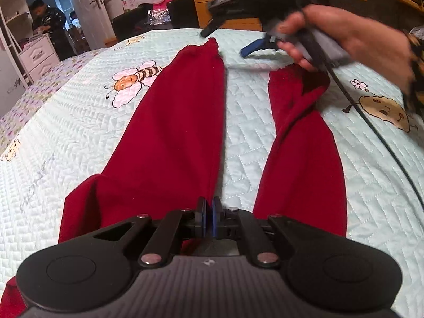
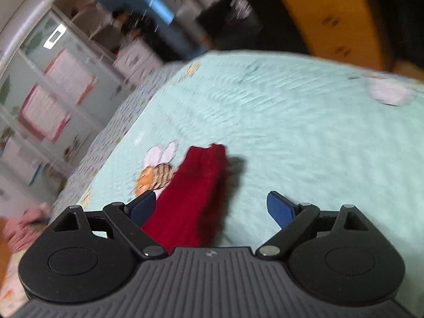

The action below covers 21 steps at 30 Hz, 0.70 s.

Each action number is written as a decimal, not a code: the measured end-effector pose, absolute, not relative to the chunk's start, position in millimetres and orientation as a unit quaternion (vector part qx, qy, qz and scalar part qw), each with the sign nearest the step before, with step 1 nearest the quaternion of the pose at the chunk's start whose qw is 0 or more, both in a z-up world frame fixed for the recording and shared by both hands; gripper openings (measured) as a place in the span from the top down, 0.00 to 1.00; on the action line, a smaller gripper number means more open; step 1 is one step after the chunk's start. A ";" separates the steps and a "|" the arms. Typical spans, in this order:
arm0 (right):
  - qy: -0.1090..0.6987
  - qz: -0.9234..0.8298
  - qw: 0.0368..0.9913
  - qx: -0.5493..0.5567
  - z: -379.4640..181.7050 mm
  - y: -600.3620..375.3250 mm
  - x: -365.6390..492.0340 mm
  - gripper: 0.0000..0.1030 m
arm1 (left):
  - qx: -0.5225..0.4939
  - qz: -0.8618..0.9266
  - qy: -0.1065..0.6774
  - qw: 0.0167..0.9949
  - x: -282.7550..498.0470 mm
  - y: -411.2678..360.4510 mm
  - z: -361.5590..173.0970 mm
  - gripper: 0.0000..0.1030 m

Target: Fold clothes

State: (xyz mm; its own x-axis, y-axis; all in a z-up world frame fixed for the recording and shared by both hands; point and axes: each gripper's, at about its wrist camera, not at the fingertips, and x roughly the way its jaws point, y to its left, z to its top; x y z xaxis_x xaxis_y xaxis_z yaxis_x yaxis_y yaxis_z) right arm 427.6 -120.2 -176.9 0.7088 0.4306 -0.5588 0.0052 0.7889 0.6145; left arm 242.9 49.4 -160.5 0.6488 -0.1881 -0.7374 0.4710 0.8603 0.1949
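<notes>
Red trousers (image 1: 169, 137) lie flat on the bed, both legs stretched away from me with a strip of quilt between them. My left gripper (image 1: 209, 212) is shut, its blue pads pressed together right at the fork of the two legs; no cloth shows between them. A hand (image 1: 352, 39) holds my right gripper (image 1: 230, 38) above the far end of the right leg (image 1: 296, 132), open and empty. In the blurred right wrist view, my right gripper (image 2: 210, 196) stands wide open over the trousers' other leg (image 2: 196, 201), clear of the cloth.
The pale green quilt (image 1: 246, 145) bears a bee print (image 1: 132, 79) and a cartoon figure (image 1: 384, 111). A black cable (image 1: 371, 127) trails across it at right. Beyond the bed stand a wooden cabinet (image 1: 225, 5), white drawers (image 1: 39, 55) and a person (image 1: 50, 23).
</notes>
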 end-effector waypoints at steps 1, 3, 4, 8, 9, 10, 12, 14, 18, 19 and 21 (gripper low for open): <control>0.382 0.116 0.873 0.279 -176.5 -114.6 438.5 0.18 | 0.186 -0.186 0.375 0.889 243.2 50.0 -159.6 0.97; 0.410 0.113 0.872 0.243 -175.9 -103.3 455.2 0.19 | 0.180 -0.185 0.373 0.891 243.1 52.4 -156.7 0.97; 0.418 0.111 0.872 0.228 -174.9 -98.3 460.1 0.19 | 0.179 -0.185 0.372 0.892 243.4 53.1 -154.9 0.97; 0.437 0.102 0.879 0.160 -168.3 -79.1 471.8 0.42 | 0.180 -0.185 0.367 0.894 245.8 56.7 -148.9 0.97; 0.443 0.107 0.878 0.147 -167.0 -75.5 473.8 0.54 | 0.181 -0.185 0.366 0.894 246.5 57.8 -147.3 0.97; 0.448 0.115 0.876 0.138 -165.9 -73.4 475.5 0.70 | 0.183 -0.183 0.366 0.894 247.4 59.0 -145.9 0.97; 0.457 0.128 0.872 0.120 -163.5 -69.2 477.4 0.86 | 0.181 -0.179 0.365 0.896 249.5 62.9 -143.0 0.97; 0.454 0.133 0.872 0.127 -157.4 -69.2 473.9 0.92 | 0.169 -0.166 0.360 0.902 250.0 70.3 -138.1 0.97; 0.379 0.190 0.870 0.251 -120.1 -89.3 456.4 0.96 | 0.124 -0.117 0.317 0.933 243.9 97.7 -104.1 0.98; 0.347 0.214 0.864 0.297 -108.2 -97.9 447.7 0.96 | 0.101 -0.104 0.299 0.943 239.8 108.3 -90.2 0.98; 0.307 0.250 0.856 0.332 -93.7 -107.1 437.0 0.96 | 0.066 -0.096 0.271 0.955 234.5 125.7 -72.4 0.98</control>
